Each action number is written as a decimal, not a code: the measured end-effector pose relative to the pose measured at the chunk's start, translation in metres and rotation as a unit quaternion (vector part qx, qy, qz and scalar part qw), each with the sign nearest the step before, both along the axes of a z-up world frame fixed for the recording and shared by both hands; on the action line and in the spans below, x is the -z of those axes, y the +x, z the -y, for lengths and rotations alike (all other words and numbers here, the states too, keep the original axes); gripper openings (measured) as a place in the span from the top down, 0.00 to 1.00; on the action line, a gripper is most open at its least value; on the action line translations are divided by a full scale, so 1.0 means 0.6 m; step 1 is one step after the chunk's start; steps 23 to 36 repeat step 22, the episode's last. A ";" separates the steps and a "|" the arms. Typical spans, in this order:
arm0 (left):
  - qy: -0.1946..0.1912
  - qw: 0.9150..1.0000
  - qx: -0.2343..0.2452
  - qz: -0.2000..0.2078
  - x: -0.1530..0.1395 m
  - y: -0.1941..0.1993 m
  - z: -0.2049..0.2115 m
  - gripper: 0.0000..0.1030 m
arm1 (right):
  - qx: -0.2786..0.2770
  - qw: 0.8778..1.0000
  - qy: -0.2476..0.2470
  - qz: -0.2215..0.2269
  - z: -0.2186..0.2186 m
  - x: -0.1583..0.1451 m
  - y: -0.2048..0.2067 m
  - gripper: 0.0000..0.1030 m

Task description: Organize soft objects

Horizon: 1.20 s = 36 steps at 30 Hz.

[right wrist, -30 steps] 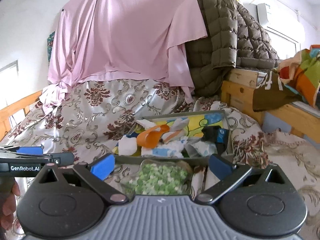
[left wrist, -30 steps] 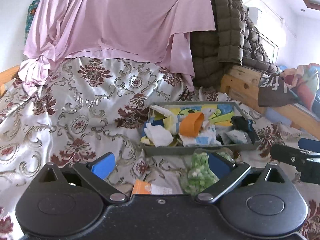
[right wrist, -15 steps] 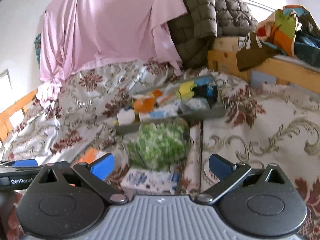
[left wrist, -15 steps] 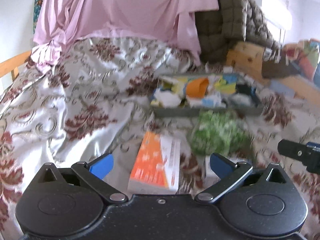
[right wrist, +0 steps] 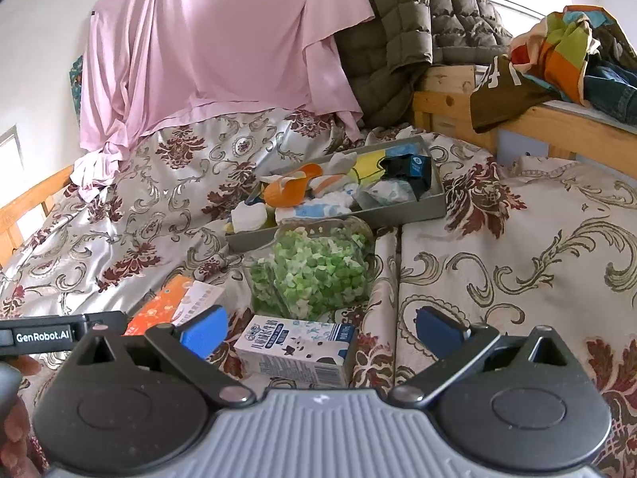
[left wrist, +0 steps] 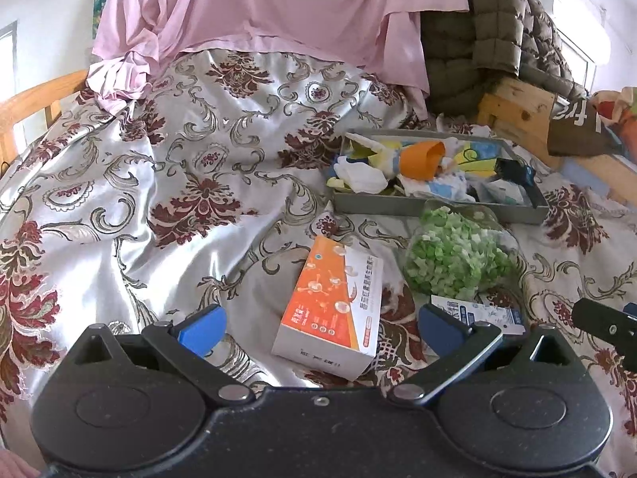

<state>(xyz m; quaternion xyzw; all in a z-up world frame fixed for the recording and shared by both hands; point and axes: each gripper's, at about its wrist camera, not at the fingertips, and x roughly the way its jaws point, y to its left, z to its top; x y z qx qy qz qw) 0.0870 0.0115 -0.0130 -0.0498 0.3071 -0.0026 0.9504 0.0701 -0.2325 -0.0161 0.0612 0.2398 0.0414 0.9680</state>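
A grey tray (left wrist: 438, 207) (right wrist: 434, 207) full of small soft items, socks and cloths, lies on the floral bedspread. In front of it lies a clear bag of green and white pieces (left wrist: 458, 257) (right wrist: 314, 271). An orange and white box (left wrist: 334, 302) (right wrist: 167, 306) and a small white and blue carton (left wrist: 481, 312) (right wrist: 298, 344) lie nearer. My left gripper (left wrist: 318, 324) is open and empty, with the orange box between its fingers. My right gripper (right wrist: 320, 328) is open and empty, just above the carton.
A pink sheet (left wrist: 278, 4) and an olive quilted jacket (right wrist: 402, 20) hang at the back. A wooden bed frame (right wrist: 517, 119) with piled clothes (right wrist: 569, 51) stands to the right. A wooden rail (left wrist: 36, 103) edges the bed on the left.
Both grippers have pulled back and tilted down from the tray. The orange box and the carton, hidden or barely seen before, now show in full. Both grippers stay open.
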 end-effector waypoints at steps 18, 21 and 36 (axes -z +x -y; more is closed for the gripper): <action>0.003 1.000 0.005 -0.018 0.008 0.003 0.003 0.01 | -0.014 1.000 -0.002 -0.003 -0.008 0.005 -0.002 0.00; 0.003 1.000 0.008 -0.016 0.007 0.001 0.004 0.01 | -0.017 1.000 -0.001 -0.005 -0.010 0.006 -0.001 0.00; 0.004 1.000 0.008 -0.017 0.008 0.001 0.004 0.01 | -0.017 1.000 -0.001 -0.006 -0.010 0.007 -0.001 0.00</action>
